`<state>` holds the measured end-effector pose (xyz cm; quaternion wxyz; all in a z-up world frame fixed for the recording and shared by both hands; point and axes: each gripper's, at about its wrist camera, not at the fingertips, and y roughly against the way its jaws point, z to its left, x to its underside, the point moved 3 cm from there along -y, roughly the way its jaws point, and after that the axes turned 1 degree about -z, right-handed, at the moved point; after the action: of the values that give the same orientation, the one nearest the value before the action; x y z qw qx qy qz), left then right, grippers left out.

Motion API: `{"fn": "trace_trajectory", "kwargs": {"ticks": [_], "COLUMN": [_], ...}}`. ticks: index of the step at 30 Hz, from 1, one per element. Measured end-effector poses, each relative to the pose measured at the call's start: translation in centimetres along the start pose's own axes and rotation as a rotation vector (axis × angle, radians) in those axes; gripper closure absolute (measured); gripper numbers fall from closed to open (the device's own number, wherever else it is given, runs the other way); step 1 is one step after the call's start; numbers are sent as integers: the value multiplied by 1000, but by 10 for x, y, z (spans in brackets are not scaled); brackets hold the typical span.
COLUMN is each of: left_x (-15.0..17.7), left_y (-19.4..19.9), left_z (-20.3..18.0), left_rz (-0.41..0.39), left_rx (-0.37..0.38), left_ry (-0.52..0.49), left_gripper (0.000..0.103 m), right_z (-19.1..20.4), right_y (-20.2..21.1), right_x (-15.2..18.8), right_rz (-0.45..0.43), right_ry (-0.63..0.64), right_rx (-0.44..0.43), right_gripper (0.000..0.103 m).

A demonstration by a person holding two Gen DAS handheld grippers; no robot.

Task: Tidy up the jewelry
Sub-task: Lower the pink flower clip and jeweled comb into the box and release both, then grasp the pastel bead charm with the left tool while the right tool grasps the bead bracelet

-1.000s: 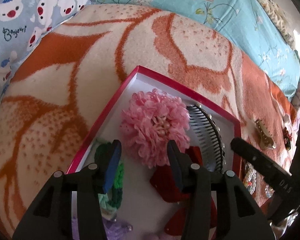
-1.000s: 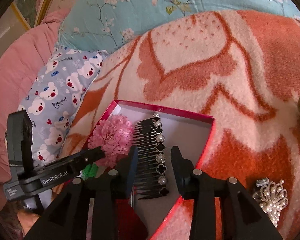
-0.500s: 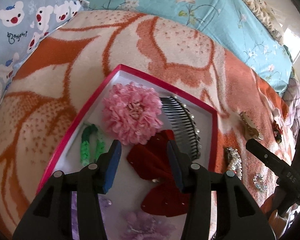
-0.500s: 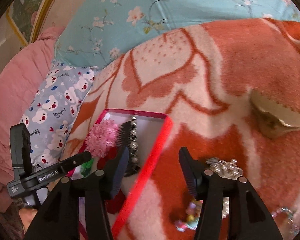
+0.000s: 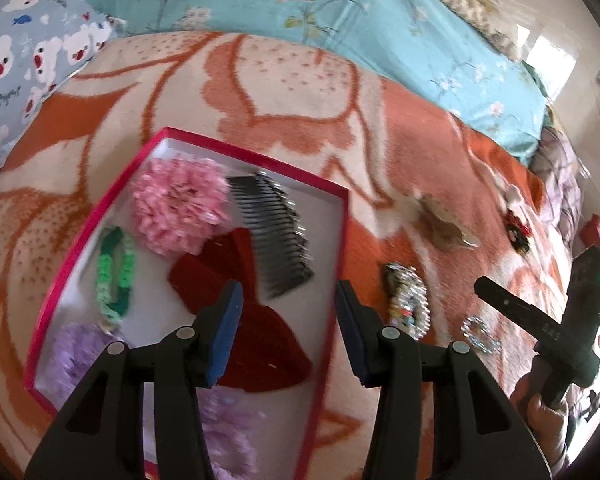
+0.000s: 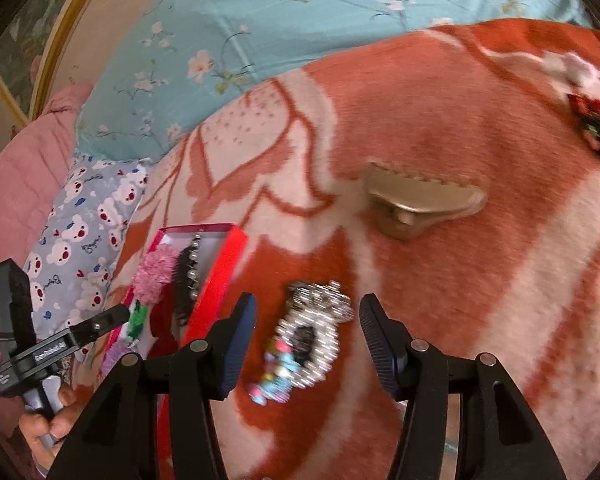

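On orange-cream blanket (image 6: 440, 280), right gripper (image 6: 306, 346) hovers over rhinestone hairpiece (image 6: 312, 332), jaws spread, empty. Step: fetching next piece. Next: descend, pinch, carry to red-rimmed box (image 5: 342, 240). Left gripper (image 5: 288, 332) jaws apart, idle.

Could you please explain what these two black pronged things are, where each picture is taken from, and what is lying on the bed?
There is no machine here: a person holds a two-fingered black gripping tool in each hand, with a wide-angle camera on each looking along its fingers. One picture comes from the left tool, the other from the right tool. Both are open and hold nothing.

On the orange and cream blanket sits a shallow red-rimmed box holding a fluffy pink flower, a black hair comb, a dark red bow and a green band. Outside it lie a sparkly beaded piece, right before the right tool, and a beige claw clip.
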<state>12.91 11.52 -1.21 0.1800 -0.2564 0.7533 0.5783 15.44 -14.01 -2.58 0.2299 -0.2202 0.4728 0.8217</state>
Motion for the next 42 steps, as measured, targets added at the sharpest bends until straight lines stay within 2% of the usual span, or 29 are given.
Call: {"fn": "trace_trajectory", "kwargs": {"ticks": [12, 18, 22, 25, 31, 33, 34, 35, 36, 38, 40, 42], "left_x": [38, 54, 60, 62, 67, 69, 69, 70, 70, 70, 70, 70], "left_y": [-4, -26, -46, -58, -78, -84, -85, -86, -87, -85, -80, -72], "left_z": [-66, -85, -93, -94, -100, -101, -102, -103, -103, -103, -103, -102], "left_rz": [61, 100, 131, 150, 178, 182, 176, 178, 185, 192, 184, 178], "left_rx": [81, 67, 49, 42, 31, 22, 21, 22, 32, 64, 72, 92], "left_ry": [-117, -150, -176, -181, -208, -219, -227, -232, -232, -221, -223, -216], "left_gripper": [57, 57, 57, 57, 57, 58, 67, 82, 87, 91, 97, 97], "right_z": [-47, -58, -59, -59, -64, -64, -65, -65, -65, -65, -64, -63], "right_y": [52, 44, 31, 29, 27, 27, 27, 27, 28, 30, 33, 38], "right_x": [27, 37, 45, 46, 46, 46, 46, 46, 46, 46, 45, 44], "right_rz": [-13, 34, 67, 57, 48, 45, 46, 48, 48, 43, 36, 28], "right_ry": [7, 82, 137, 152, 137, 133, 130, 125, 122, 112, 99, 82], "right_rx": [131, 229, 264, 272, 284, 284, 277, 270, 261, 245, 221, 194], "right_gripper": [45, 43, 42, 45, 60, 71, 83, 89, 90, 95, 95, 95]}}
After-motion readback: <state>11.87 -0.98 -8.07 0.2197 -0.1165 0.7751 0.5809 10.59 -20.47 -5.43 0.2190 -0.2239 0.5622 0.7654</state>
